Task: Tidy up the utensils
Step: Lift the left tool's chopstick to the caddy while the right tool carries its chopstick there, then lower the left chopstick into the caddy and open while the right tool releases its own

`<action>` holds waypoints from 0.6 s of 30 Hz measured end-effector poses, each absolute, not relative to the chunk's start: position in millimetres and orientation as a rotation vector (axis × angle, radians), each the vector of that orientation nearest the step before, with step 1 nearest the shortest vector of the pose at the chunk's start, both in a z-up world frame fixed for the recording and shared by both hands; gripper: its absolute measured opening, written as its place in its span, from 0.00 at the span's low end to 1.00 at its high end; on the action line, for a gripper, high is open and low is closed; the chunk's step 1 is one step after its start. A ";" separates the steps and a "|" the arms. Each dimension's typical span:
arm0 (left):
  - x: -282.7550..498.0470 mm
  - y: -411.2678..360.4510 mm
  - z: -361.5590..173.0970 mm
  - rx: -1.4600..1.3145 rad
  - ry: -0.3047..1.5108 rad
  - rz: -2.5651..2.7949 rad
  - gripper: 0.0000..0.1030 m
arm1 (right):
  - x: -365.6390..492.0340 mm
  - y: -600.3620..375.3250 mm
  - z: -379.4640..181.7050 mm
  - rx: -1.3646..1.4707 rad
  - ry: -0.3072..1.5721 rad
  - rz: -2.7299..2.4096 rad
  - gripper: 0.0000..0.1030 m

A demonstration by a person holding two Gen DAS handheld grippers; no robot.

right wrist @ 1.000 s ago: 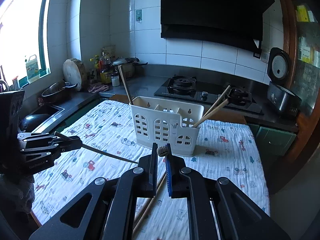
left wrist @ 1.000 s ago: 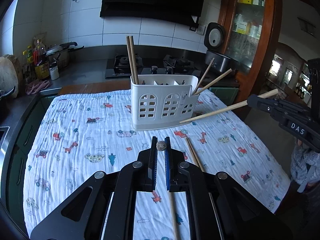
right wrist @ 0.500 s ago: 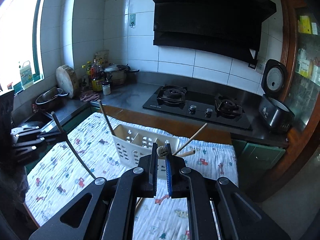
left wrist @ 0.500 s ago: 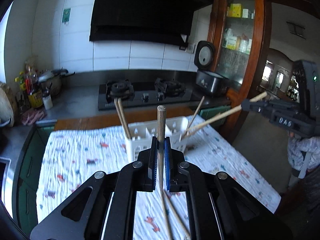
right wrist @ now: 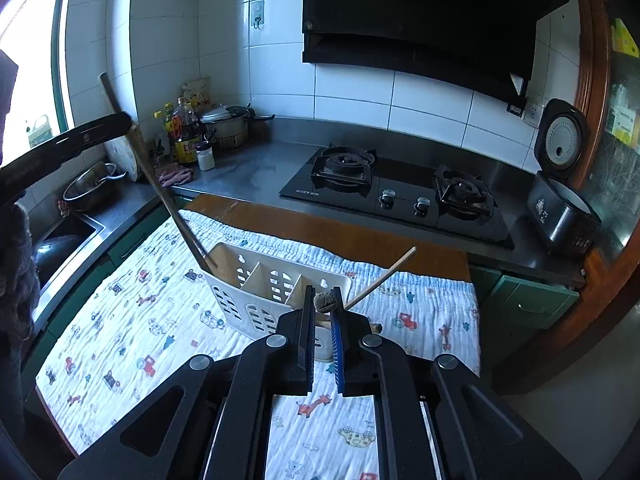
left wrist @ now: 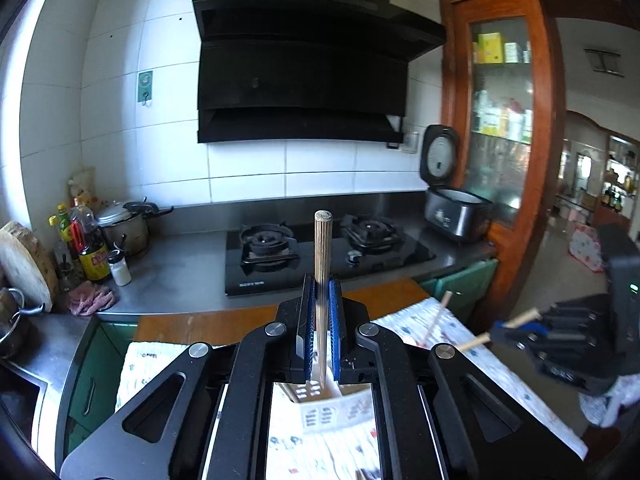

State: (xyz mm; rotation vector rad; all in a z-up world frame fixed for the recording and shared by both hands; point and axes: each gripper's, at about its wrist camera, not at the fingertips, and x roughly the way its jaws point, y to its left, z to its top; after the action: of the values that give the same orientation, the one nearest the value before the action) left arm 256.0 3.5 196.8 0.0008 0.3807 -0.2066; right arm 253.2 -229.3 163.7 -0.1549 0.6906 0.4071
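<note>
Holding: left gripper clamps an upright chopstick above the caddy; right gripper pinches another chopstick end-on, beside caddy.

Home kitchen, as we log it: gas hob, black extractor hood, white wall tiles, rice cooker, condiment bottles, steel sink.
</note>
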 end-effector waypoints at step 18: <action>308.1 15.2 125.2 -0.025 0.545 -0.174 0.05 | 289.0 -210.9 121.0 -0.192 0.794 0.419 0.07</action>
State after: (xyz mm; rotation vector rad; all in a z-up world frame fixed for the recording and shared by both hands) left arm 308.1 15.2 125.2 -0.0255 0.5453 -0.1741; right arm 289.0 -210.9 121.0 -0.1915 0.7940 0.4186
